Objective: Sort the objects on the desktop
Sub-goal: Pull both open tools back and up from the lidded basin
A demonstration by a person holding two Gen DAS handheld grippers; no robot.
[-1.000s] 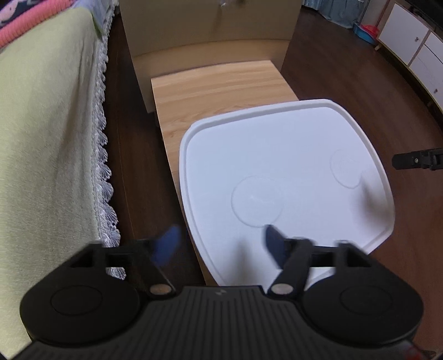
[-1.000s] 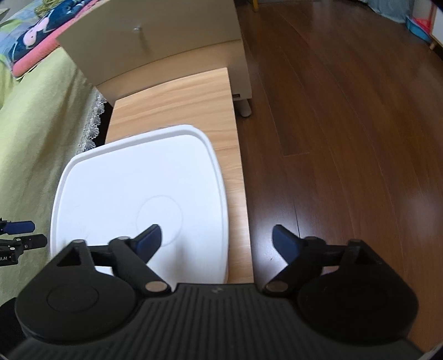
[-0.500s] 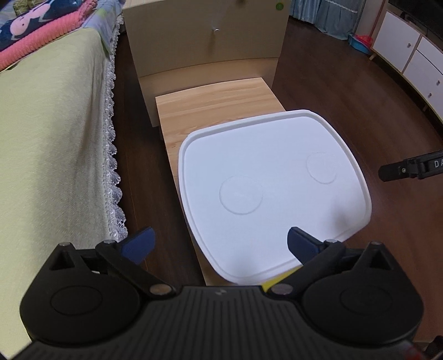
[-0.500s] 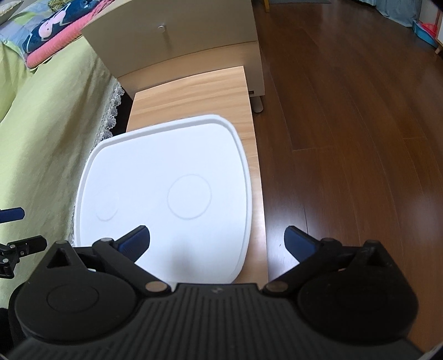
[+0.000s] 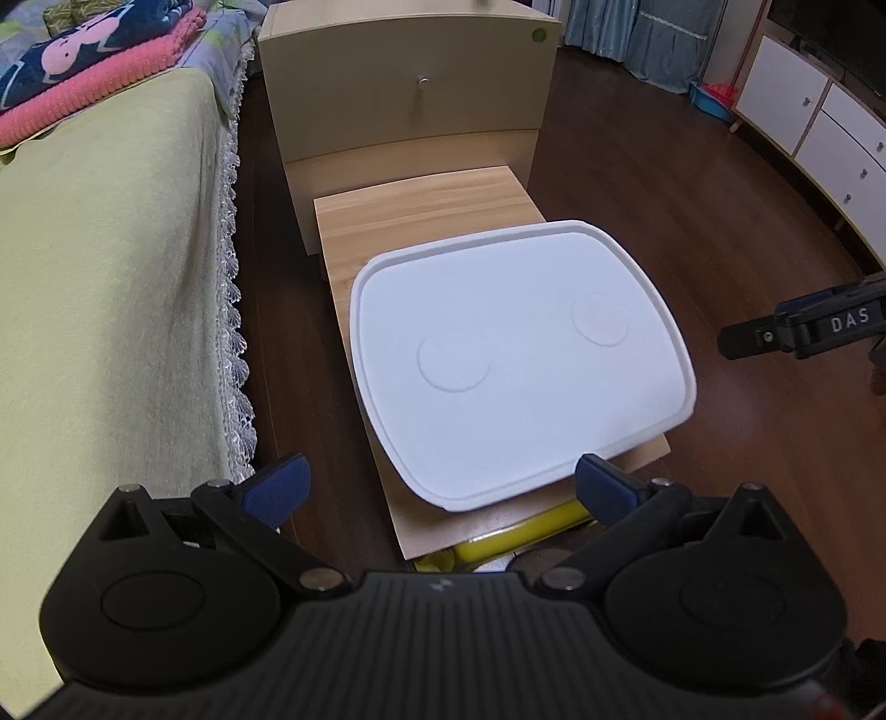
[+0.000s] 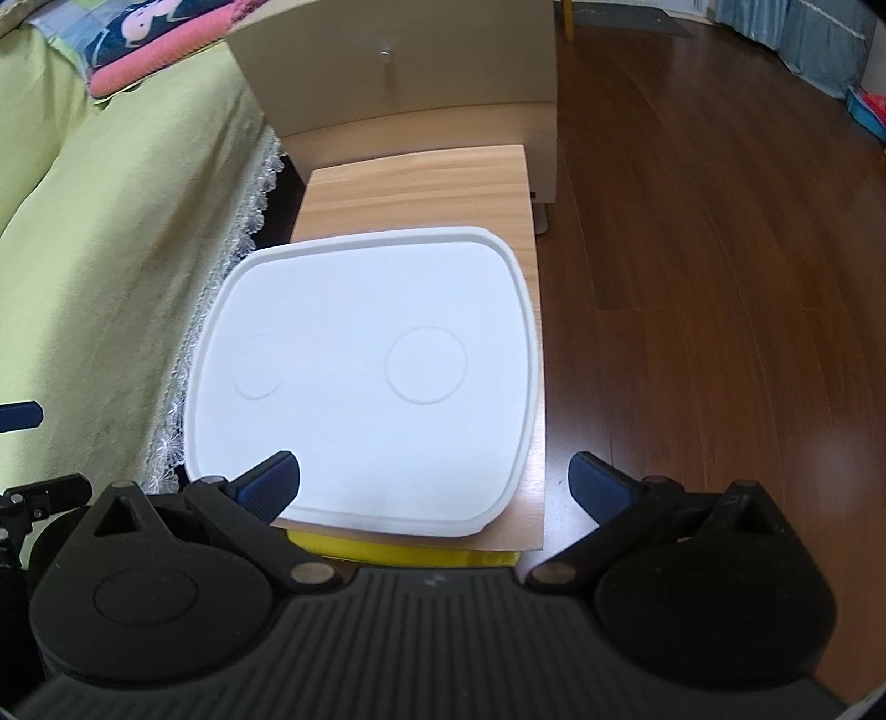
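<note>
Here the white tray (image 5: 520, 354) lies flat on the wooden worktop (image 5: 421, 205), overhanging its sides. Both the left gripper (image 5: 440, 487) and right gripper (image 6: 434, 476) hover with fingers spread wide, holding nothing, probably leaving it settled.

A green bedspread (image 5: 105, 310) with a lace edge (image 5: 235, 332) is seen at nine o'clock, folded blankets (image 5: 83, 61) at eleven. A beige cabinet (image 5: 407, 91) is set at twelve. White drawers (image 5: 819, 127) and blue curtains (image 5: 653, 39) are found toward two, over dark wood flooring (image 6: 720, 277).
</note>
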